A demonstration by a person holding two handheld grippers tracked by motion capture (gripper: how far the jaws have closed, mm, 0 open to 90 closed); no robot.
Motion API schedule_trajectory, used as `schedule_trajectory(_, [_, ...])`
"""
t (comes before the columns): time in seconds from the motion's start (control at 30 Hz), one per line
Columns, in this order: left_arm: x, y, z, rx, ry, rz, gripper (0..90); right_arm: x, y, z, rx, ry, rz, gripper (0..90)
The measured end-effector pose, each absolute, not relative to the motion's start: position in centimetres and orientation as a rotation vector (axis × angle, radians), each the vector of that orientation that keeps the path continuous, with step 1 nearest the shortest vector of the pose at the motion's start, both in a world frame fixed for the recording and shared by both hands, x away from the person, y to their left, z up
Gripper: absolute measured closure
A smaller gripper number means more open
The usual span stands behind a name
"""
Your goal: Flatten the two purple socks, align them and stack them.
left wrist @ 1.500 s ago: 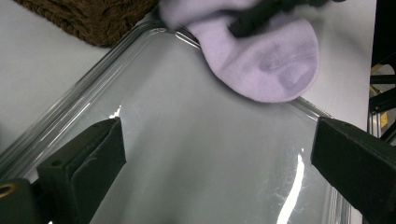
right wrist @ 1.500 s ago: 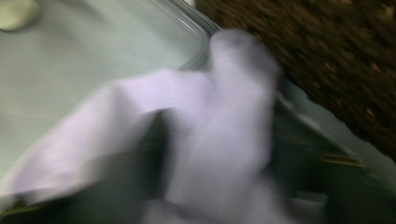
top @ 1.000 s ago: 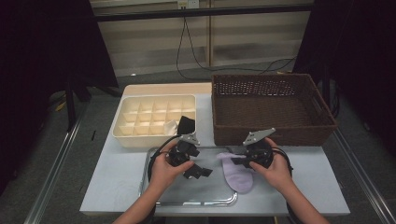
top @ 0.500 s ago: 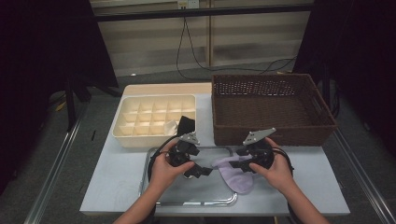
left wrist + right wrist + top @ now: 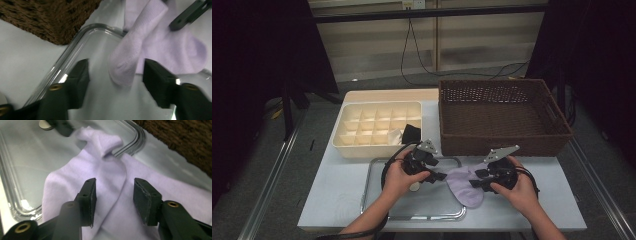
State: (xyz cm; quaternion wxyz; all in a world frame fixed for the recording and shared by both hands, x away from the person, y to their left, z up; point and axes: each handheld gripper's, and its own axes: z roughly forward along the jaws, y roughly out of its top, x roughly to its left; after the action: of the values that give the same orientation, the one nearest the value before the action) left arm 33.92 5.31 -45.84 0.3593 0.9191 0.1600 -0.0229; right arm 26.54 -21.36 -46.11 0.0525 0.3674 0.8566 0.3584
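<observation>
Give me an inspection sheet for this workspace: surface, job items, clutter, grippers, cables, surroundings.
Surface: pale grey table, no spills seen.
Job items: lilac fabric sock lying partly on the shallow metal tray, its toe end over the tray's right rim; one end folded over. Cream compartment organiser holds a black and a white item. Dark brown wicker basket looks empty.
Clutter: small round pale object on the tray, unidentifiable.
Grippers: left gripper open, astride the sock's folded end; right gripper open over the sock.
Cables: black loops at each gripper; black cable hanging at the back.
Surroundings: dark, metal rails beside the table.
</observation>
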Motion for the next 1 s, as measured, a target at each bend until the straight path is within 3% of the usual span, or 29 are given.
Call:
schedule_trajectory(0.23, [33.9,4.2,-45.9,2.379,0.381,-0.105,64.0,25.7,-21.6,-46.0,1.129,2.602,1.123,60.5])
schedule_trajectory(0.4, [33.6,3.7,-46.2,2.389,0.417,-0.18,80.2,25.7,-21.1,-46.7,1.101,2.647,1.078,69.7])
schedule_trajectory(0.47, [33.6,3.9,-46.2,2.39,0.435,-0.18,84.2,25.8,-21.1,-46.8,1.115,2.656,1.083,78.1])
schedule_trajectory(0.6, [33.4,4.1,-46.1,2.396,0.468,-0.206,86.4,25.8,-21.2,-47.0,1.124,2.68,1.088,87.4])
schedule_trajectory(1.0, [32.6,6.3,-45.4,2.322,0.545,-0.215,85.9,26.4,-22.0,-46.5,1.157,2.652,1.135,88.9])
